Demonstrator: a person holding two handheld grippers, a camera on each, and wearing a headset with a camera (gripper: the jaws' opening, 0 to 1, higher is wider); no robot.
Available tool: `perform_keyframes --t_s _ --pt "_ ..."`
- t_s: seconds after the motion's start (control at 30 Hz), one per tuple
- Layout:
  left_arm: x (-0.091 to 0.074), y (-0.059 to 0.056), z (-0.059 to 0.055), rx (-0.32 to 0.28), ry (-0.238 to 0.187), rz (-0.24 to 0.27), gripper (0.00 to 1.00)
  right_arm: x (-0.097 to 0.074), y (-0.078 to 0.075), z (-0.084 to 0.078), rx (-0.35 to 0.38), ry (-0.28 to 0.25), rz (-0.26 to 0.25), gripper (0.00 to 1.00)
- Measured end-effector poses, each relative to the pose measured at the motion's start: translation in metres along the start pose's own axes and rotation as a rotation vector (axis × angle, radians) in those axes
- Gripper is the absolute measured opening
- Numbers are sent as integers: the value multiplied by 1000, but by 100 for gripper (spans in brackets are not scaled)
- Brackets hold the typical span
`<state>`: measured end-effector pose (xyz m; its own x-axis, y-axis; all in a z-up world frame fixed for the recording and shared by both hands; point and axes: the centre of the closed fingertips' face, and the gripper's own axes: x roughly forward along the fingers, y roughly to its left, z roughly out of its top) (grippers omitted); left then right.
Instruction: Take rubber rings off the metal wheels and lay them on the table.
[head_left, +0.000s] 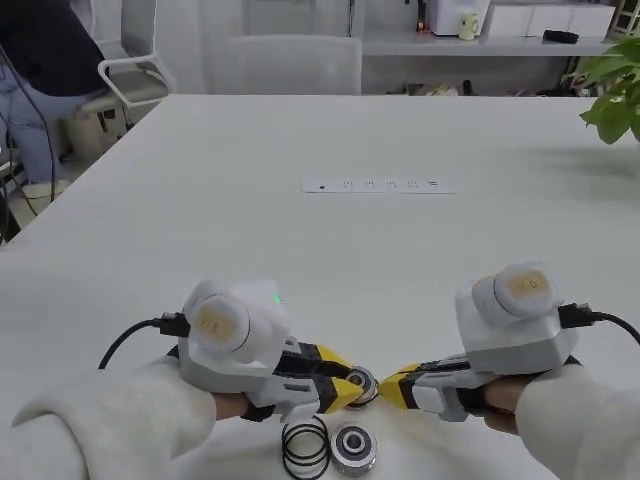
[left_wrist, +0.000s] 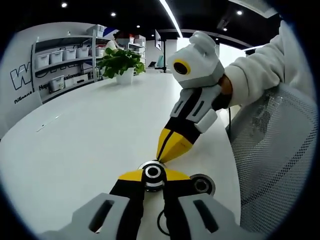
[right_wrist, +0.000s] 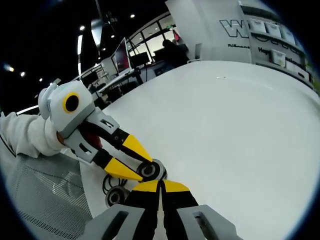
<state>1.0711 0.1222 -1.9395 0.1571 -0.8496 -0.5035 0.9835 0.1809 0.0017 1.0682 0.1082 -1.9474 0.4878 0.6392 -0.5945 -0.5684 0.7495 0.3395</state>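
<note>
The left claw (head_left: 345, 387) is clamped on a small round metal wheel (left_wrist: 152, 173), holding it just above the white worktop (head_left: 300, 250) at the near edge. The right claw (right_wrist: 160, 186) has its yellow tips pressed together and touching that wheel's rim. Whether they pinch a ring there cannot be told. A loose pile of thin black rubber rings (head_left: 305, 446) lies on the worktop just in front of the person, and a second metal wheel (head_left: 352, 447) sits right beside it, apparently stripped. So part of the job looks done: one wheel seems bare and its rings are laid down. The held wheel shows a dark band, so it probably has rings left to pull off and lay down.
</note>
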Motion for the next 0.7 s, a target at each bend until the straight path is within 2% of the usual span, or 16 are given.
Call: perform_keyframes --t_s 0.17,0.43,0.7 --pt "0 0 0 0 0 1 8 0 0 -1 -4 7 -1 0" --pt "0 1 0 2 1 4 8 0 1 1 39 -2 13 0" --pt "0 1 0 13 1 9 7 0 4 1 48 1 22 0"
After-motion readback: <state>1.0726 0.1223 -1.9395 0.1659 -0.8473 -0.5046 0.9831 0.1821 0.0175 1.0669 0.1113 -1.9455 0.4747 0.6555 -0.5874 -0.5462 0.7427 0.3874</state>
